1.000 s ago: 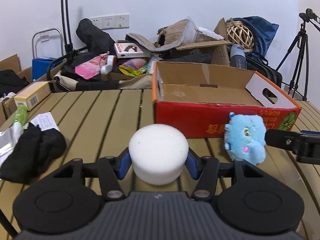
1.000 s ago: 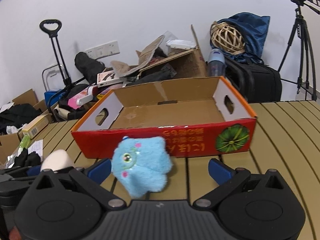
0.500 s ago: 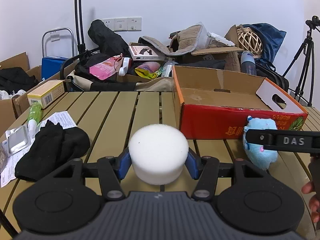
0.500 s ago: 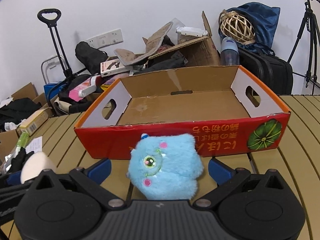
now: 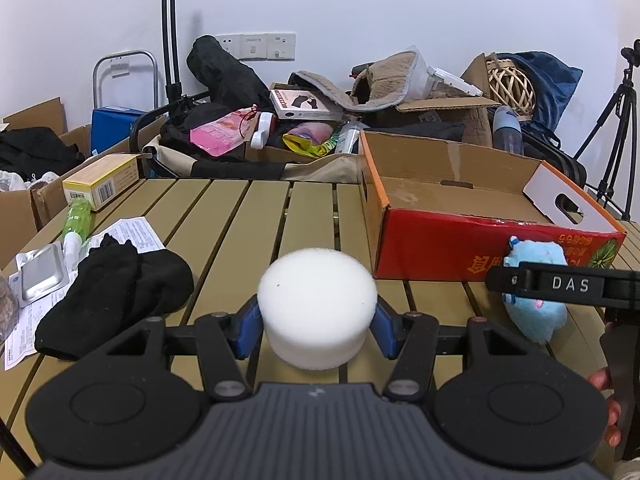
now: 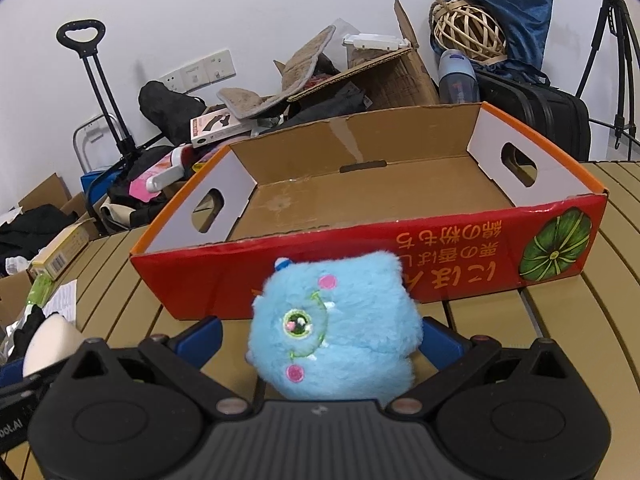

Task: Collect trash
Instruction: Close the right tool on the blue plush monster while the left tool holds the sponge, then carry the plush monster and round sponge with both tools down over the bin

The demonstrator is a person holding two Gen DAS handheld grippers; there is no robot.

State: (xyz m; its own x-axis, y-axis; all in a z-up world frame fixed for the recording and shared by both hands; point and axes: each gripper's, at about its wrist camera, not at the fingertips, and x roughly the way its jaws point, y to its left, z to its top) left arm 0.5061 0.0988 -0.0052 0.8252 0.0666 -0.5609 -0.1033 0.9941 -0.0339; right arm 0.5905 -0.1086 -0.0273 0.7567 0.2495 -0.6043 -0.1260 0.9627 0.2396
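Slatted tan table (image 5: 264, 216). Far left on it: yellow carton (image 5: 102, 181) at the edge, green tube (image 5: 77, 220) lying just in front of it, printed paper leaflet (image 5: 136, 233), silver blister pack (image 5: 42, 272) on the leaflet, black sock (image 5: 116, 284) bunched over the leaflet's right part.

Left gripper (image 5: 317, 322) low in the left wrist view, blue pads pinching a white round foam sponge (image 5: 317, 304) from both sides; sponge held above the table slats, left of the box. The same sponge (image 6: 48, 344) shows at the far left edge of the right wrist view.

Red cardboard box (image 5: 472, 240) on the right half of the table, open top, brown inside with nothing visible in it, white end walls with handle cut-outs, upside-down print and a green pumpkin picture on the near wall (image 6: 554, 254).

Blue plush toy (image 6: 334, 328) just in front of the box's near wall, between the fingers of the right gripper (image 6: 320, 340). Fingers spread; the left pad (image 6: 200, 340) stands clear of the toy, the right pad is right against the fur, but cannot tell whether it presses. From the left wrist view the plush (image 5: 536, 304) is partly hidden behind a right gripper's black bar marked DAS (image 5: 568, 284).

Behind the table: cluttered pile of bags and boxes, black trolley handle (image 6: 82, 36), wicker ball (image 6: 468, 32) on blue cloth, tripod (image 5: 616, 128) at far right.
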